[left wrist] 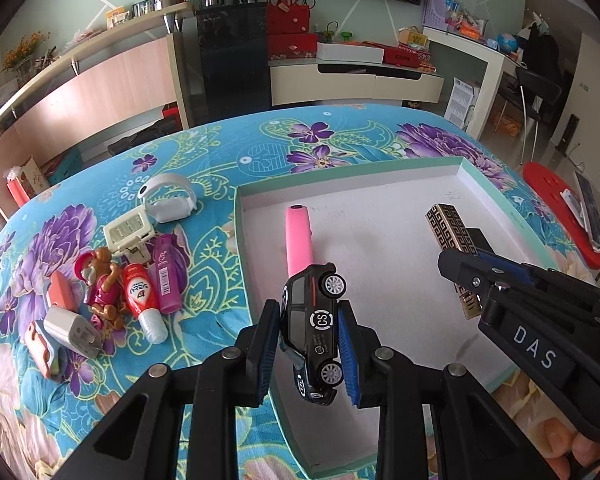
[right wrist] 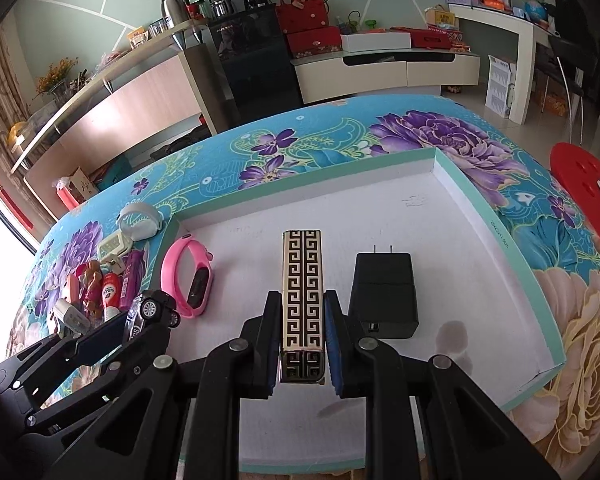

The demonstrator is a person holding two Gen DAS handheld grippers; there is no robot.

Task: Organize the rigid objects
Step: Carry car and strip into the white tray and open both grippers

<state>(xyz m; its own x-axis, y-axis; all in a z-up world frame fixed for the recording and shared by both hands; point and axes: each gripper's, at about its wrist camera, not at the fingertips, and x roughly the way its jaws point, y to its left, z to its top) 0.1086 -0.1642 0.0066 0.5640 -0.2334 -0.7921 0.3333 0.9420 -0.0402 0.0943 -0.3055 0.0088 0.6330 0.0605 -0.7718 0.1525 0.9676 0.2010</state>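
toy car [left wrist: 314,330] pinched in my left tongs [left wrist: 310,354] over tray's [left wrist: 352,176] left edge; patterned bar [right wrist: 302,300] clamped in my right tongs [right wrist: 302,344] mid-tray. lower both flat, clear of pink band [right wrist: 188,276] and charger [right wrist: 384,296].

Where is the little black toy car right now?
The toy car is clamped in the left hand-held gripper, hanging over the box's left edge, near the pink wristband.

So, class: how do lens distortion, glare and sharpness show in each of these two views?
Left wrist view: fisheye bows the tray rim, dark corners vignette, toy car stays sharp. Right wrist view: window at the left edge blows out white, the patterned bar shines, cabinets curve.
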